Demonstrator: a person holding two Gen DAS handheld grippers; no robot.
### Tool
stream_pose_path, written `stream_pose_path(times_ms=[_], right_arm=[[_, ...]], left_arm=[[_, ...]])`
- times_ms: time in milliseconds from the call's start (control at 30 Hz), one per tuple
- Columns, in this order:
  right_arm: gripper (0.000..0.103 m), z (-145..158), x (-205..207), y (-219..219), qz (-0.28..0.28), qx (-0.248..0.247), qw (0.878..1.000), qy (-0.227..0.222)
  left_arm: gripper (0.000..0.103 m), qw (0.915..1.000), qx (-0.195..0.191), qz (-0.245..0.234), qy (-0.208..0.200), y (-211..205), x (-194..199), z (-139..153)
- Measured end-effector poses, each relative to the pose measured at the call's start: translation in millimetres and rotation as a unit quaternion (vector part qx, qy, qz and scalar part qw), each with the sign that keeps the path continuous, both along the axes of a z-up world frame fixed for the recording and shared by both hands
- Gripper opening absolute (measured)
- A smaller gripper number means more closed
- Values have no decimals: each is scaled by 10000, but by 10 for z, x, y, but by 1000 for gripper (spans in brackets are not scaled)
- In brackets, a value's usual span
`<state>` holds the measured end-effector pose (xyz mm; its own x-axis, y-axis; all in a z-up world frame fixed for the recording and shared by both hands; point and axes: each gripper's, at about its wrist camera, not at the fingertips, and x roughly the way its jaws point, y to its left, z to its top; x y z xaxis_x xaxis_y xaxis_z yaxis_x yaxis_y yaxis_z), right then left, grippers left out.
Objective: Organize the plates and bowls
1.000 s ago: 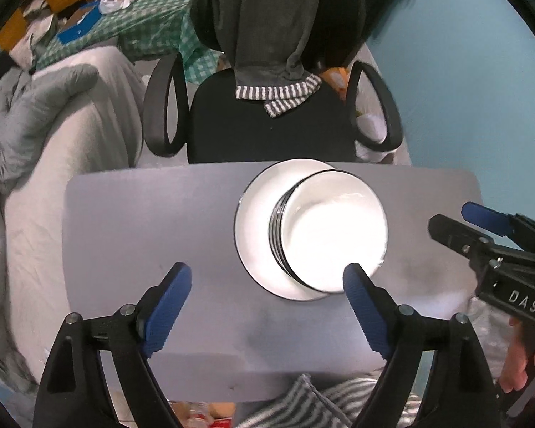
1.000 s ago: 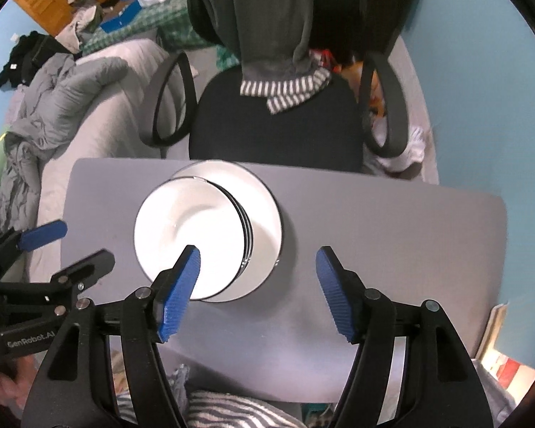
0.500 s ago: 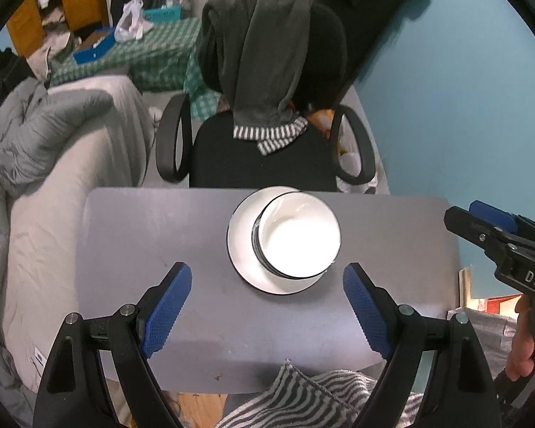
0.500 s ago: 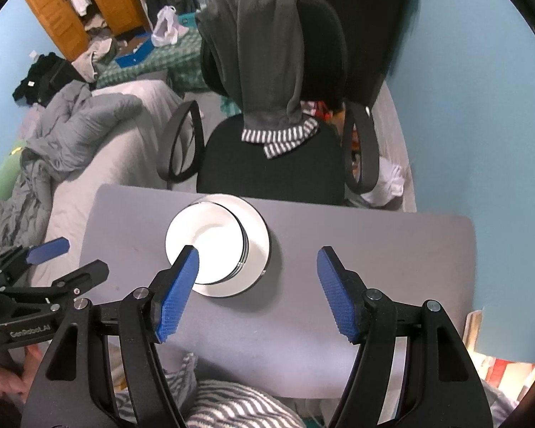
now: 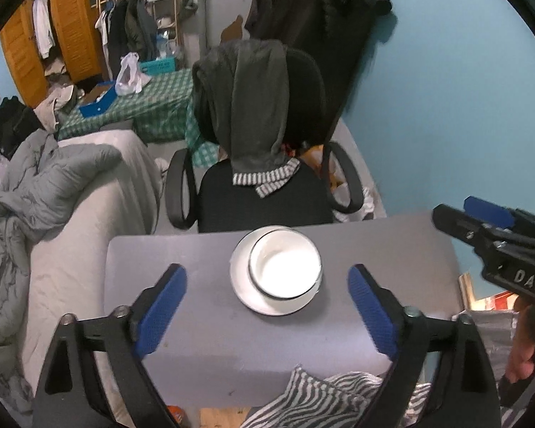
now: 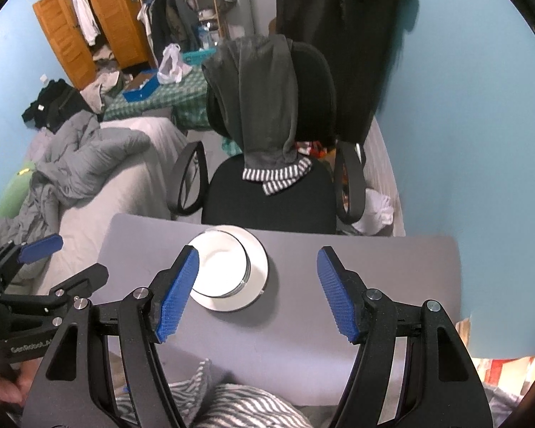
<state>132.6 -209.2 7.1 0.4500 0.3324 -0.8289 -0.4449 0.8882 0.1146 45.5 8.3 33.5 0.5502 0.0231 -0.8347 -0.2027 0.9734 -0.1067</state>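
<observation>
A white bowl (image 5: 285,267) with a dark rim sits stacked on a white plate (image 5: 242,285) near the far edge of the grey table (image 5: 203,339). The bowl (image 6: 221,267) and plate (image 6: 258,267) also show in the right wrist view. My left gripper (image 5: 267,306) is open and empty, held high above the table, short of the stack. My right gripper (image 6: 258,292) is open and empty, also high, to the right of the stack. Each gripper shows at the side of the other's view.
A black office chair (image 5: 264,185) draped with a grey hoodie stands behind the table. A bed with a grey duvet (image 5: 53,185) lies to the left. A blue wall (image 5: 446,107) is to the right. Striped fabric (image 5: 324,403) lies at the table's near edge.
Both grippers have pulled up and back from the stack, which now looks much smaller. Bowl and plate have stayed in place. Both grippers stayed open.
</observation>
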Motion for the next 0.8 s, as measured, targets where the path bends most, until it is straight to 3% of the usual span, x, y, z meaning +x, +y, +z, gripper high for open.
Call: stream_pose_path(times_ms=[800], right_arm=[[68, 4, 30, -158, 18, -14, 10000, -68]], left_arm=[[98, 9997, 245, 27, -90, -282, 62, 90]])
